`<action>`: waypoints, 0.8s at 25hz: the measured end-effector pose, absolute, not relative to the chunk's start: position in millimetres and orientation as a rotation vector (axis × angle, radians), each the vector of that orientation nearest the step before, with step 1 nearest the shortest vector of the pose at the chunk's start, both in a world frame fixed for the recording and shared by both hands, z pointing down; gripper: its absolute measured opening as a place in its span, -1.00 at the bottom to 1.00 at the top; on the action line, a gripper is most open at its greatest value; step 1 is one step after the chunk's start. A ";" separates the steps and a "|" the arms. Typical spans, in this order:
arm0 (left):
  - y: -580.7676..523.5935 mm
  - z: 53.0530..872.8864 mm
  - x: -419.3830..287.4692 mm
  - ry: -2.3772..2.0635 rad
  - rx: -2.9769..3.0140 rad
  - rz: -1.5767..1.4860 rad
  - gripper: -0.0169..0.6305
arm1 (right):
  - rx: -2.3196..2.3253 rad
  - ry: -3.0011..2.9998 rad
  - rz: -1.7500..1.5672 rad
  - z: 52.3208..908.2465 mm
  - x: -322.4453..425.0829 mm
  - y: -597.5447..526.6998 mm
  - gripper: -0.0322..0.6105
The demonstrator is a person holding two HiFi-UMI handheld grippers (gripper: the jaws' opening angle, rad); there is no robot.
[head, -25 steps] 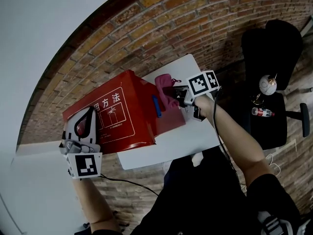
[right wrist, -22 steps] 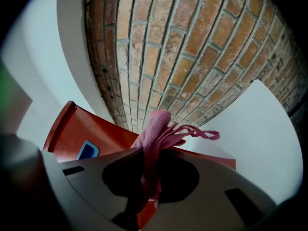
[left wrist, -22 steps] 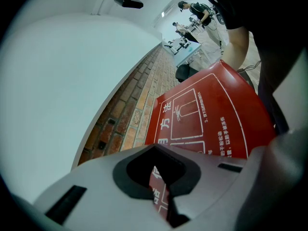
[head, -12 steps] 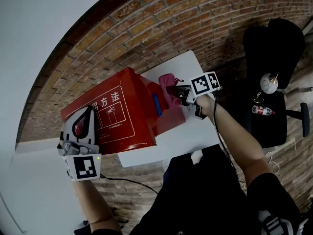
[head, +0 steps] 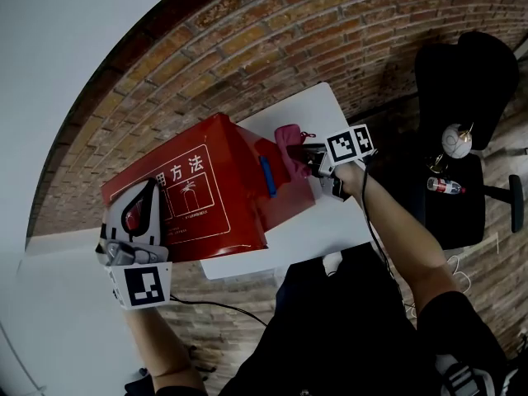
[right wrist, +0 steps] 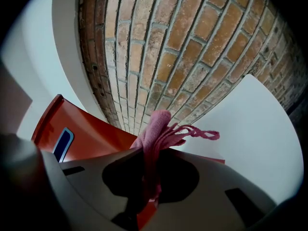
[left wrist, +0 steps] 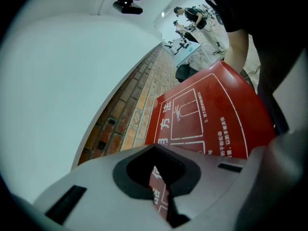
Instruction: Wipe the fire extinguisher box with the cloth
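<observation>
Lowered along the one red box (head: 206, 196), right claw (right wrist: 144, 186) grips one pink cloth (right wrist: 156, 134); left claw (left wrist: 167, 201) closed.

Brick-pattern floor (head: 272, 23) all round. Plain white wall (head: 58, 48) on the left, evenly lit. Small white table (head: 326, 231) stands on the brick. Black office chair (head: 462, 209) to the right, plastic bottle (head: 444, 186) lying on its seat. Thin dark cable (head: 206, 306) runs across the floor.
</observation>
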State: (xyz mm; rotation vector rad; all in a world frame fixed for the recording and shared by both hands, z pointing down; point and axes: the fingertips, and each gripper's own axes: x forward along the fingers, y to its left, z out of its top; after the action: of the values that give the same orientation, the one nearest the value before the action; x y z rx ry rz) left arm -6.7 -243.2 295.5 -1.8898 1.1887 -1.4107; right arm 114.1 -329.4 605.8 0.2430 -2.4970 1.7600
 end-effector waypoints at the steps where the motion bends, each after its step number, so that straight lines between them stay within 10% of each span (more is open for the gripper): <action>1: -243.1 295.5 -7.0 1.190 -1.889 -1.412 -0.91 | 0.248 -2.497 1.758 608.8 114.1 -329.6 -0.67; 20: -244.0 296.2 -8.8 1.207 -1.891 -1.417 -0.91 | 0.323 -2.390 1.729 699.8 116.0 -327.3 -0.67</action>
State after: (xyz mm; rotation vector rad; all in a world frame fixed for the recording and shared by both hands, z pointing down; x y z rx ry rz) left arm -8.8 -244.0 296.2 -1.8905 1.2071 -1.4175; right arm 116.0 -327.3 699.8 0.3232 -2.3896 1.7288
